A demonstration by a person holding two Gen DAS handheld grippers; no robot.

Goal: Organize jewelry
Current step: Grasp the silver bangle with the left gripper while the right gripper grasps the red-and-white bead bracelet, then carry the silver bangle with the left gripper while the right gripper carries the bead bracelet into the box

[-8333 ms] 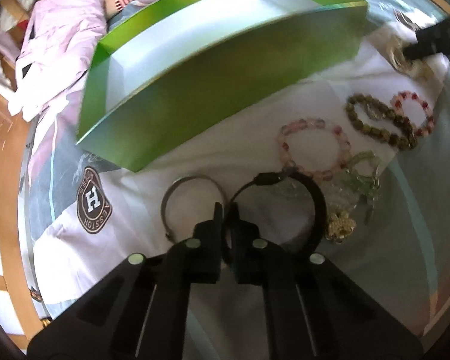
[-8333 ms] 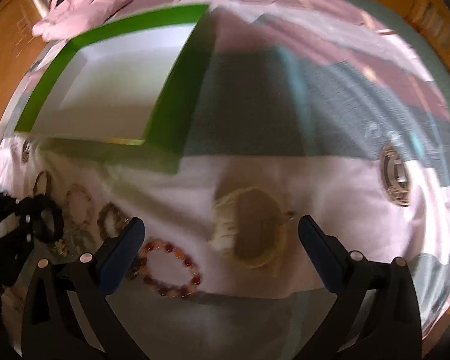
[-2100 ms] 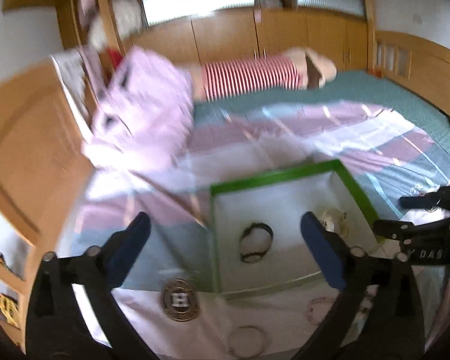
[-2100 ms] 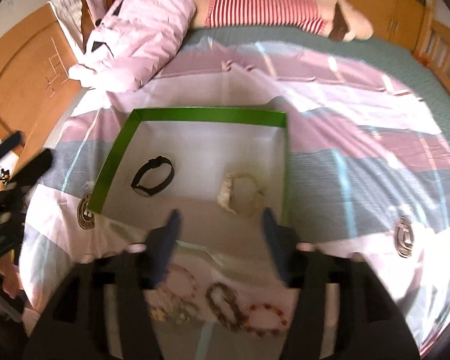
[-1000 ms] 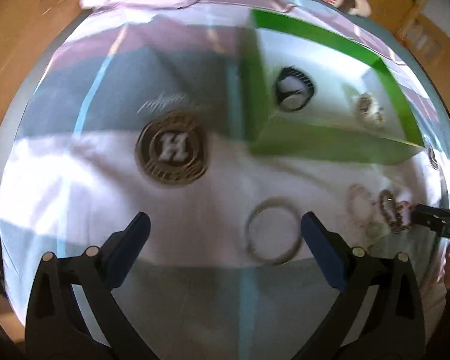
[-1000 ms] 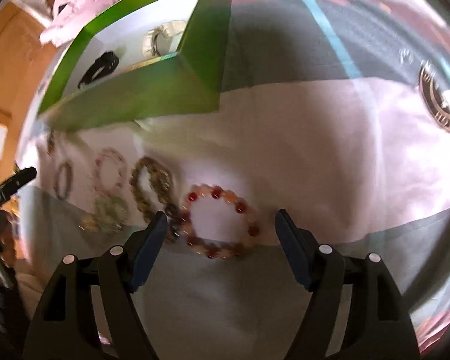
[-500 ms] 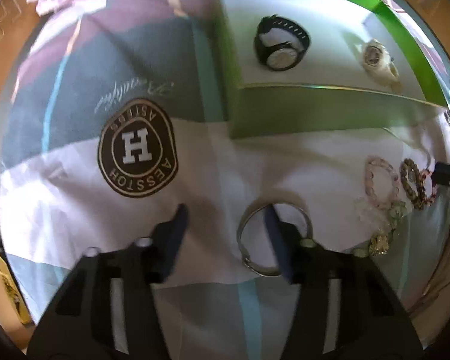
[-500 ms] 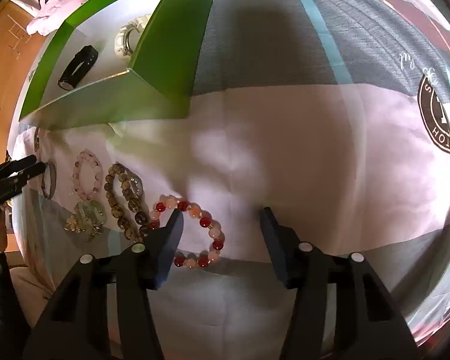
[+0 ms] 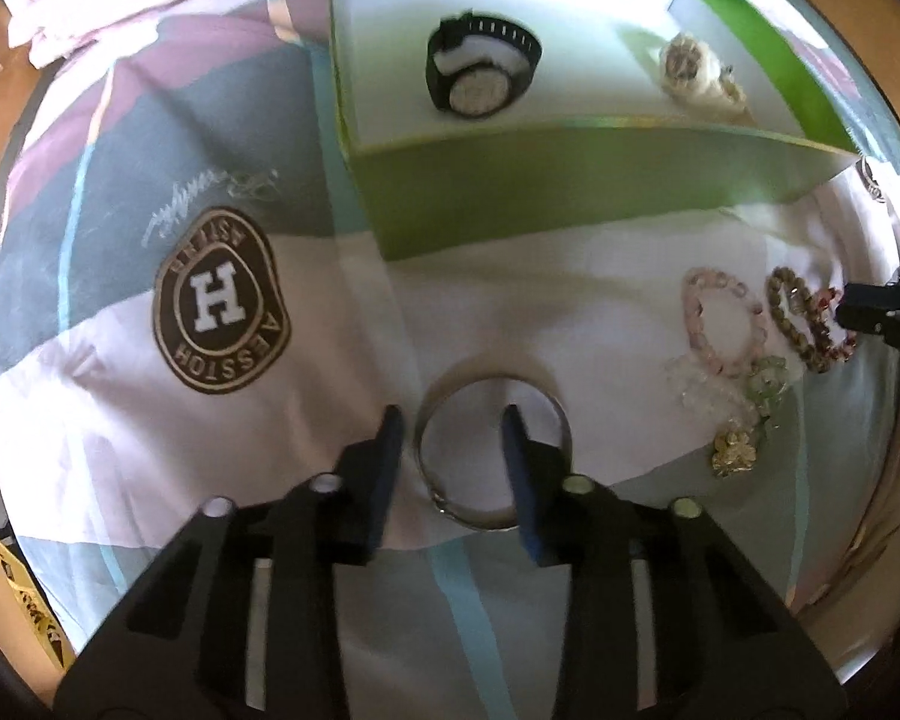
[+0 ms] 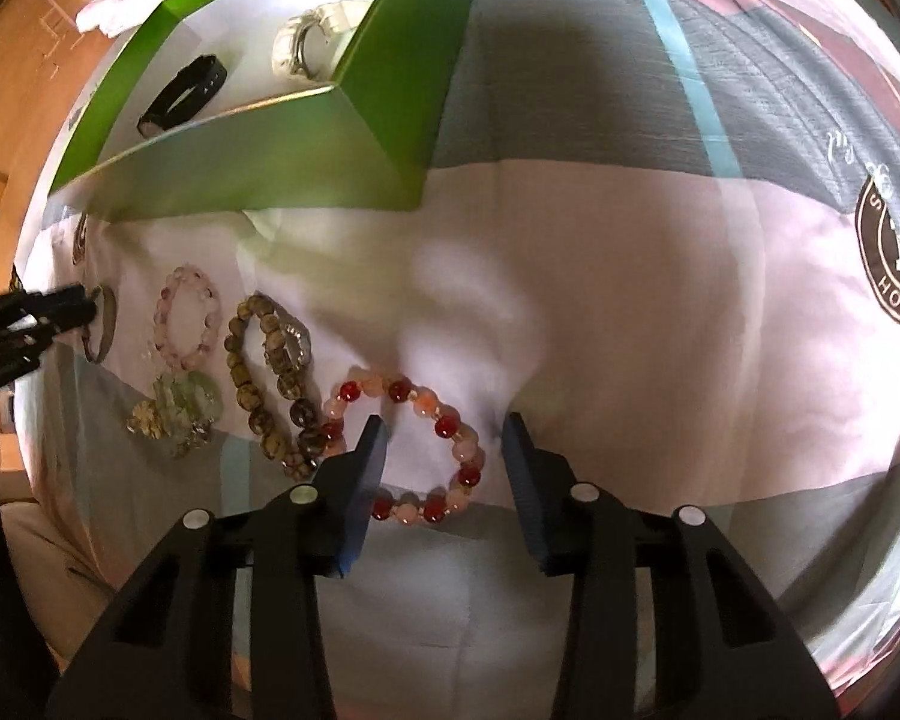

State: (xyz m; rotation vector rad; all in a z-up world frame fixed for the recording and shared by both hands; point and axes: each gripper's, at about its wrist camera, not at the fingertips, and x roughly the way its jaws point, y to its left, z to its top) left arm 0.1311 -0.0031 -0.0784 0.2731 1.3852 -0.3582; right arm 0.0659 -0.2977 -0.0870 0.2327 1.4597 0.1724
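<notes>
Jewelry lies on the bedspread at six o'clock of the green box (image 9: 570, 192), which already holds a black watch (image 9: 480, 75) and a pale watch (image 9: 696, 75). Both grippers have just been narrowing as they came down from above the box. The left gripper (image 9: 450, 438) straddles one side of the silver bangle (image 9: 492, 450), jaws not yet pinching. The right gripper (image 10: 441, 444) brackets part of the red bead bracelet (image 10: 408, 450), also unclenched. Two pickups look imminent. Contact is hard to judge, and the clear beads (image 9: 714, 384) blur into the cloth.
</notes>
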